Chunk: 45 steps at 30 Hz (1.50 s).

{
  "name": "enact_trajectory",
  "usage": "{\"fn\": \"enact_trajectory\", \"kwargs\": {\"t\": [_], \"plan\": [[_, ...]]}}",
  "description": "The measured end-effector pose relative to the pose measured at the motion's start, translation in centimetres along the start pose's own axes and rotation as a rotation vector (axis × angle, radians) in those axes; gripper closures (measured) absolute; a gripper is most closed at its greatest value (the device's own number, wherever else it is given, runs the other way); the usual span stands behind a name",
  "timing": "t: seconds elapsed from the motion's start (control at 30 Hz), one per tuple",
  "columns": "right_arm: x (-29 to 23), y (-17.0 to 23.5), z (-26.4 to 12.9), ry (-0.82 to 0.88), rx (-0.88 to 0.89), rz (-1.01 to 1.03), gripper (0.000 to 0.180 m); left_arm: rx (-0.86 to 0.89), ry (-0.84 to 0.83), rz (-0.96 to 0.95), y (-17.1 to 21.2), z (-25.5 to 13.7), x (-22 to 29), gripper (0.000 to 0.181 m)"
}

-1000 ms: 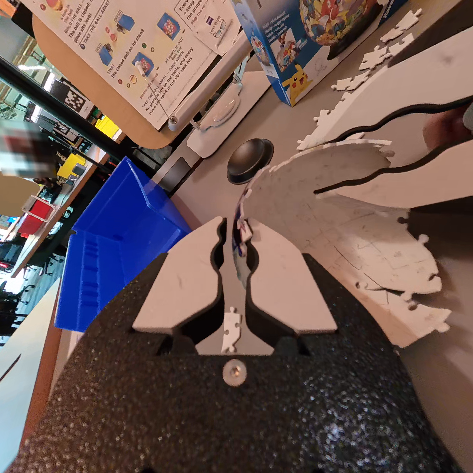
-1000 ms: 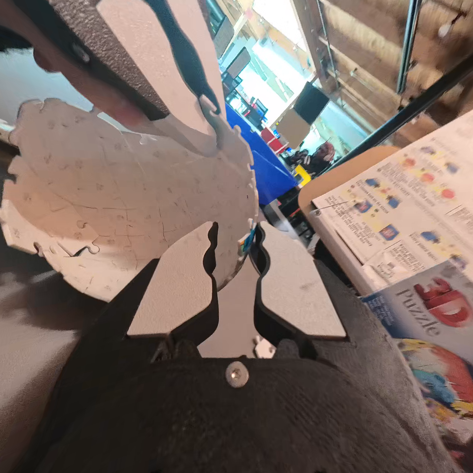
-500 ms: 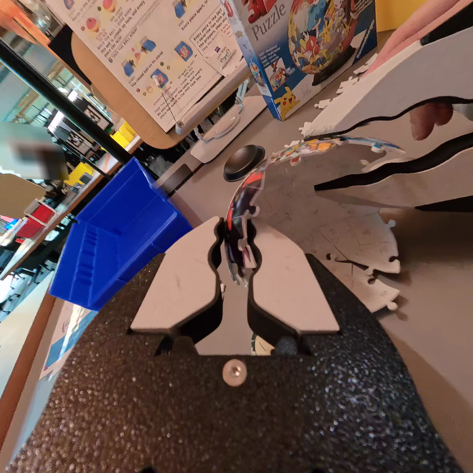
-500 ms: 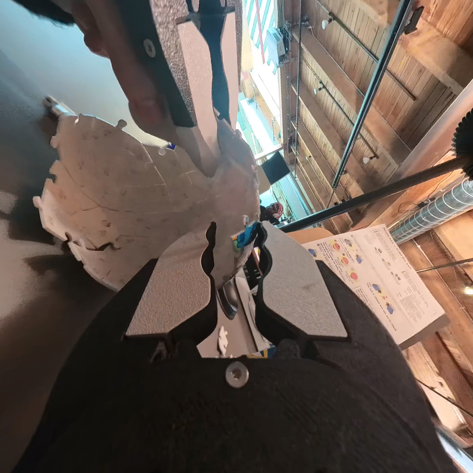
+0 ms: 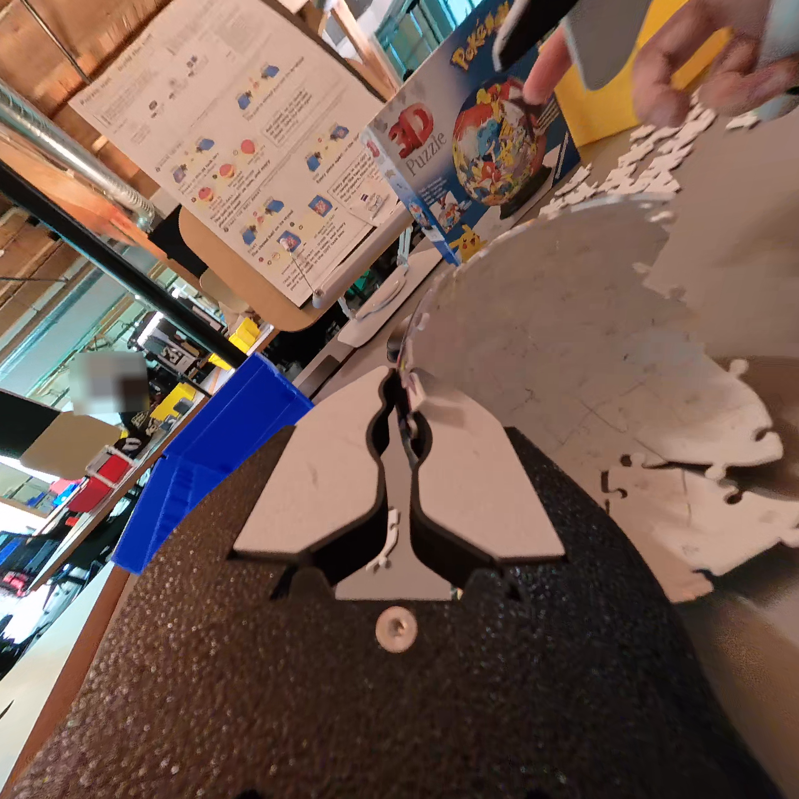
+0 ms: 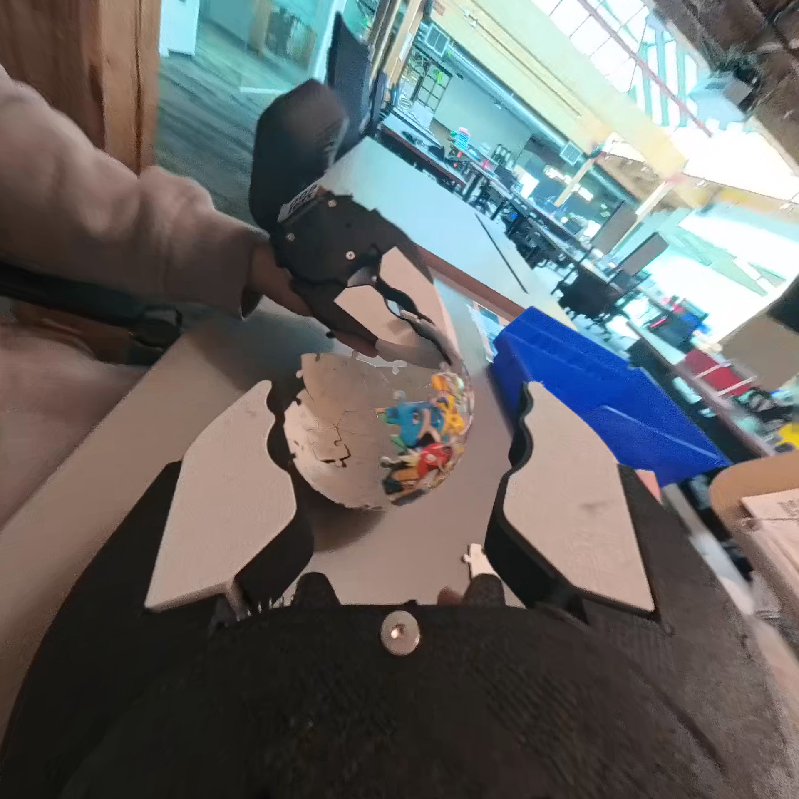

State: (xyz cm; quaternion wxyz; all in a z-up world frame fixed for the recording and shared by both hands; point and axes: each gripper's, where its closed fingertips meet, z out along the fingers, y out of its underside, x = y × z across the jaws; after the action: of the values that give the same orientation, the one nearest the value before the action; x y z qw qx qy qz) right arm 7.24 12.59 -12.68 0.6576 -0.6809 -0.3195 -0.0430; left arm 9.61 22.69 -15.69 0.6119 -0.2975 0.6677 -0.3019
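A curved puzzle shell (image 5: 562, 346), white inside and colourful outside, rests on the grey table. My left gripper (image 5: 400, 389) is shut on its rim. In the right wrist view the shell (image 6: 346, 423) shows as a part-built ball, with the left gripper (image 6: 410, 315) pinching its upper edge. My right gripper (image 6: 395, 389) is open and empty, back from the shell, its fingers spread on either side of it. In the left wrist view the right gripper (image 5: 605, 43) is a blur at the top right, held by a hand.
A blue bin (image 5: 216, 454) stands left of the shell, also seen in the right wrist view (image 6: 605, 389). A puzzle box (image 5: 475, 151) and an instruction sheet (image 5: 238, 151) stand behind. Loose white pieces (image 5: 640, 160) lie at the back right. One piece (image 6: 475, 562) lies under the right gripper. A sleeve (image 6: 108, 238) is at left. My right fingertips sit around 11 cm from my left ones.
My right gripper has let go of the shell's rim, opened wide and pulled back and up. My left gripper has kept its hold on the rim.
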Motion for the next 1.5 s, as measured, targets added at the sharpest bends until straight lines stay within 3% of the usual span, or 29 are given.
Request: {"fn": "enact_trajectory", "kwargs": {"t": [0.2,0.33,0.6,0.7,0.9,1.0,1.2,1.5], "plan": [[2.6,4.6,-0.7,-0.211,0.021,0.292,0.071,0.108,0.054,0.031,-1.0,0.4,0.4,0.177],[0.3,7.4,0.5,-0.431,-0.088,0.234,0.068,0.208,0.137,0.095,-2.1,0.6,1.0,0.177],[-0.5,6.8,2.6,-0.59,-0.094,0.037,0.066,0.341,0.307,0.215,-3.3,1.7,2.1,0.177],[-0.8,6.7,3.6,-0.561,-0.082,-0.019,0.058,0.356,0.296,0.225,-3.1,2.5,2.0,0.175],[-0.5,5.9,4.2,-0.48,-0.068,-0.093,0.061,0.348,0.272,0.213,-2.7,2.9,1.4,0.171],[-0.6,5.7,4.6,-0.464,-0.09,-0.11,0.062,0.342,0.298,0.174,-2.9,2.4,1.2,0.16],[-0.8,6.2,5.3,-0.389,-0.193,-0.249,0.063,0.233,0.39,0.161,-2.0,1.2,1.3,0.119],[-1.1,6.1,5.7,-0.336,-0.244,-0.291,0.063,0.213,0.392,-0.063,-3.2,-1.9,-1.2,0.113]]}}
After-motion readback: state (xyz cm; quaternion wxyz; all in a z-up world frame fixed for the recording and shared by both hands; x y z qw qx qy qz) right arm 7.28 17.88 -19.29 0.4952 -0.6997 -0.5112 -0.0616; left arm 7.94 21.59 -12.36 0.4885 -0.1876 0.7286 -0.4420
